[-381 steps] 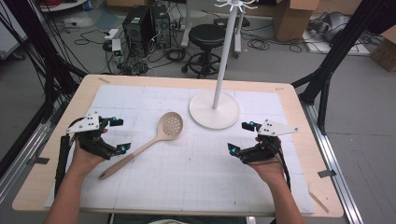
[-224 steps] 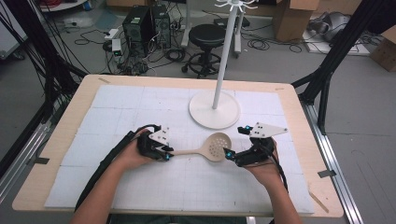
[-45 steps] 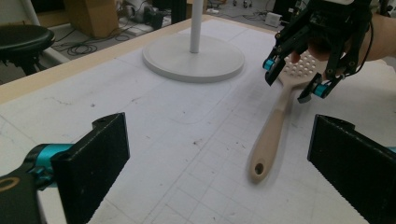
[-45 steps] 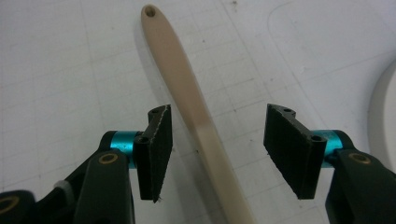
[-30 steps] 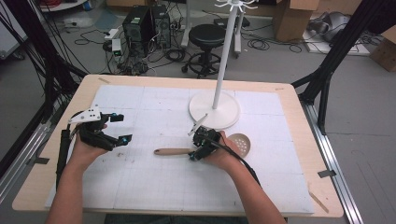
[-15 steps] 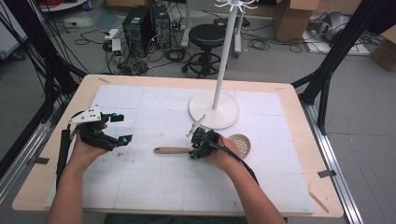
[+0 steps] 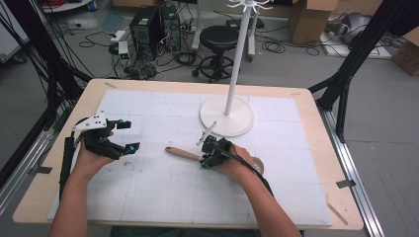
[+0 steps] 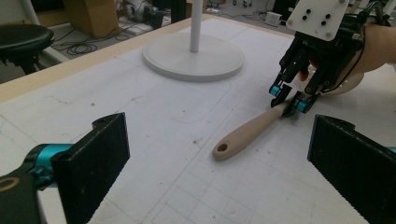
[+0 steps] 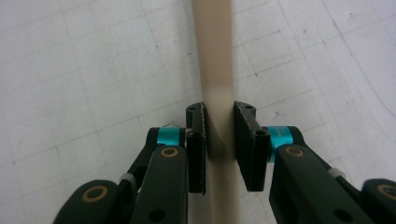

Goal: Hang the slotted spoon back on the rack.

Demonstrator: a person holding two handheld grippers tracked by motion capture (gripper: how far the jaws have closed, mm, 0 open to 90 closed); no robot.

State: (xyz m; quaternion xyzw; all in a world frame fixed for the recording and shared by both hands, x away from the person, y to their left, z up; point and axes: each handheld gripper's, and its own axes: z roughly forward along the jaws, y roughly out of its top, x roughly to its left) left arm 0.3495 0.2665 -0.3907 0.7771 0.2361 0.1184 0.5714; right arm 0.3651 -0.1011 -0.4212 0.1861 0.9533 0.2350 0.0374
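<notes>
A wooden slotted spoon lies on the white mat, its handle [image 7: 183, 153] pointing left and its round head [image 7: 257, 163] partly hidden under the person's right hand. My right gripper [image 7: 205, 159] is at the handle's middle. Its jaws have just been closing and now press on the handle [image 9: 215, 56] from both sides, as the right gripper [image 9: 219, 140] view shows. The left gripper view shows the same grip [image 8: 288, 99] on the handle [image 8: 243, 135]. My left gripper [image 7: 127, 136] rests at the mat's left, jaws wide apart [image 8: 219, 168] with nothing between them.
A white coat stand with a round base [image 7: 226, 116] rises just behind the right gripper; its base [image 8: 194, 58] also appears in the left gripper view. The wooden table rim [image 7: 316, 106] frames the mat. A stool, computers and cables stand on the floor beyond.
Compared with several seconds back, the spoon lies further right and the left gripper has returned to the left side. Over the last second both hands have stayed in place.
</notes>
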